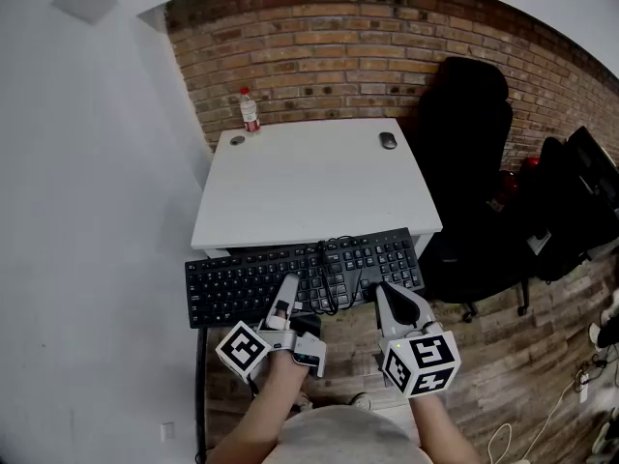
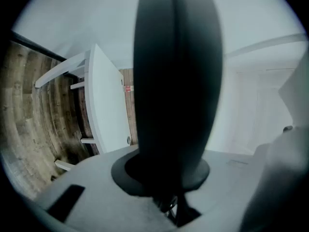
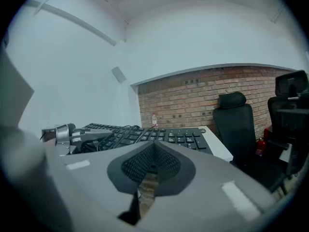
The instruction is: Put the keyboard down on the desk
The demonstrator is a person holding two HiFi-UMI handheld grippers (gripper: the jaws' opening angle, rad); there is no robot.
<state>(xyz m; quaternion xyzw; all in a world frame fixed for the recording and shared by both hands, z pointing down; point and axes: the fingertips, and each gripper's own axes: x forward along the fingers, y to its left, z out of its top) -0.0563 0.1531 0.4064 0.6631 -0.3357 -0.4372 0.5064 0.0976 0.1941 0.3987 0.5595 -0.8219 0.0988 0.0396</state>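
A black keyboard (image 1: 300, 274) hangs level in the air just in front of the white desk (image 1: 309, 177), slightly below its front edge. Its cable (image 1: 329, 269) lies coiled on the keys. My left gripper (image 1: 288, 293) is rolled on its side and shut on the keyboard's near edge. In the left gripper view the keyboard (image 2: 176, 81) is a dark mass filling the space between the jaws. My right gripper (image 1: 385, 293) has its tips pressed together at the near edge, right of centre. In the right gripper view the keyboard (image 3: 159, 135) lies just beyond the gripper (image 3: 153, 149).
At the desk's back edge a plastic bottle (image 1: 250, 110) stands at the left with a small round object (image 1: 237, 140) beside it, and a mouse (image 1: 388, 140) lies at the right. A black office chair (image 1: 469, 162) stands right of the desk. A white wall is on the left.
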